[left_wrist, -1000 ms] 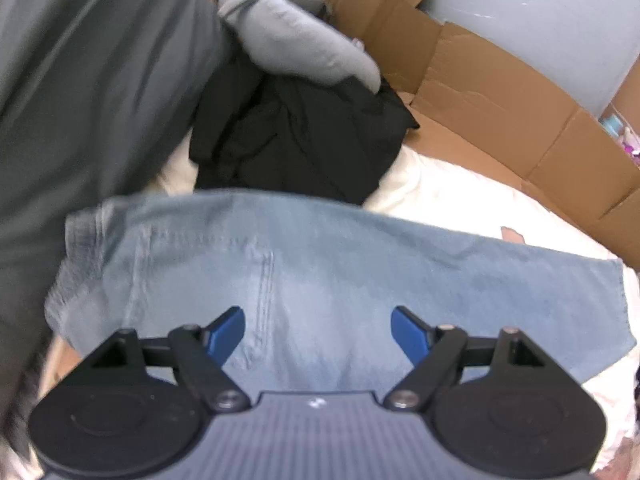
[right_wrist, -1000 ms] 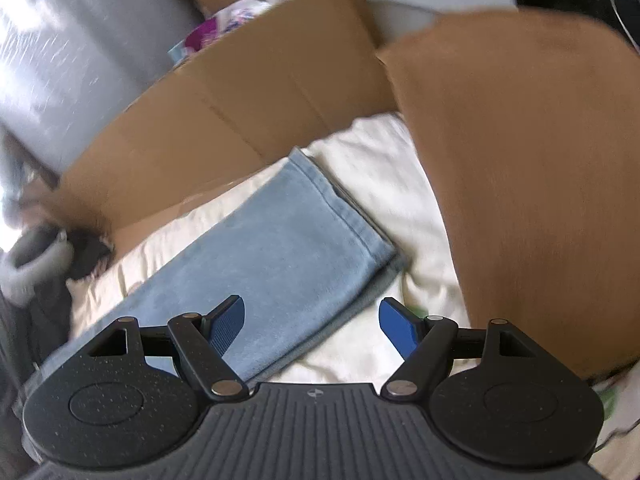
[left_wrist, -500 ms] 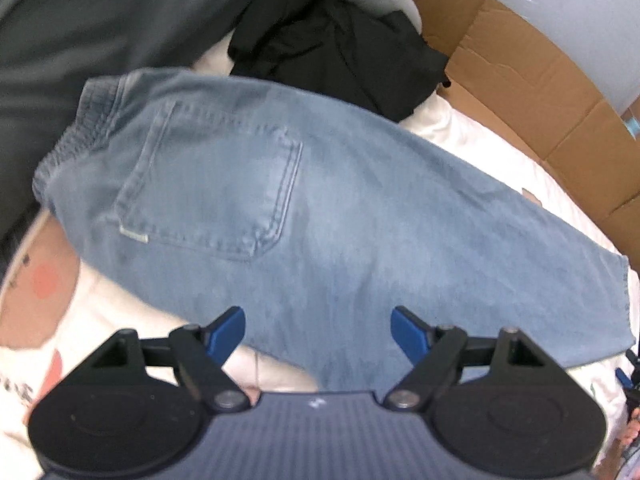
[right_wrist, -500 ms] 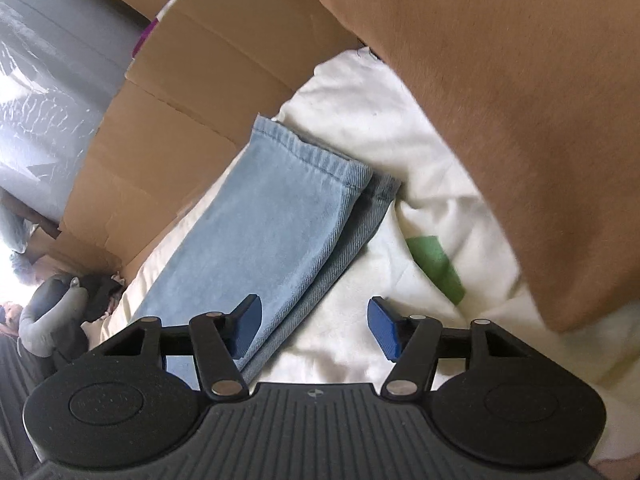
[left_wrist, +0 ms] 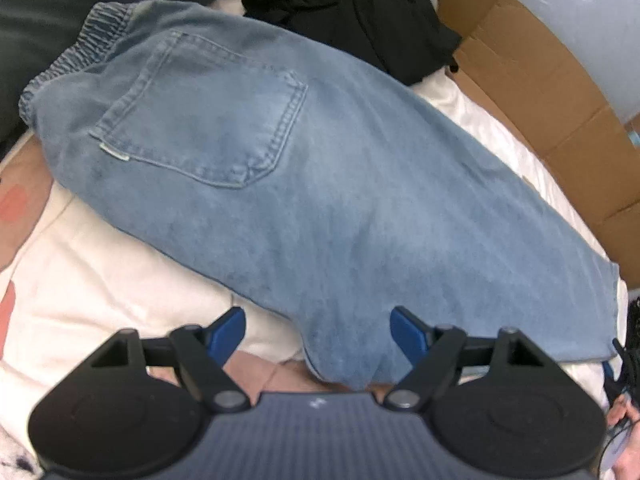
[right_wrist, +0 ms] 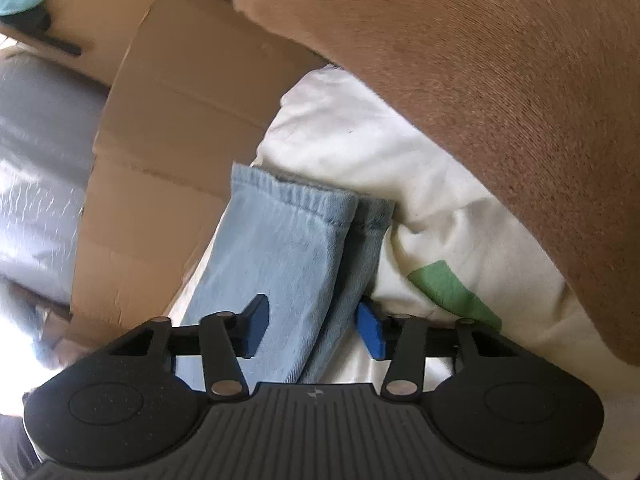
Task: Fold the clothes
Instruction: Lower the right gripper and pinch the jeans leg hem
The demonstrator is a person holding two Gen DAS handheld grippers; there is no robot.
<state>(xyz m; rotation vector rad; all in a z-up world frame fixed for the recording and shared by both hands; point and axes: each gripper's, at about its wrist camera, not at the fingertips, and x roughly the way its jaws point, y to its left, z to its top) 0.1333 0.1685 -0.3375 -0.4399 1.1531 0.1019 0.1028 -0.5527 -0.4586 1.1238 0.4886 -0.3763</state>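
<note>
A bed covered in a cream-white quilt [left_wrist: 112,264] fills the scene, with flattened brown cardboard sheets [left_wrist: 560,120] standing along its far edge. A pair of light blue denim jeans [left_wrist: 320,184] lies folded lengthwise across the quilt, back pocket facing up, its elastic waistband near a dark grey cushion [left_wrist: 48,8] at upper left and its leg hems [right_wrist: 304,204] stacked one on the other at the far end. A crumpled black garment [left_wrist: 352,12] sits just beyond the jeans. The left gripper [left_wrist: 318,330] hovers at the near edge of the jeans, its blue-tipped jaws spread wide with denim between them, not pinching. The right gripper [right_wrist: 312,330] sits low over the lower legs, jaws apart on either side of the stacked denim. A large tan-brown fuzzy cushion [right_wrist: 500,92] looms at the right.
</note>
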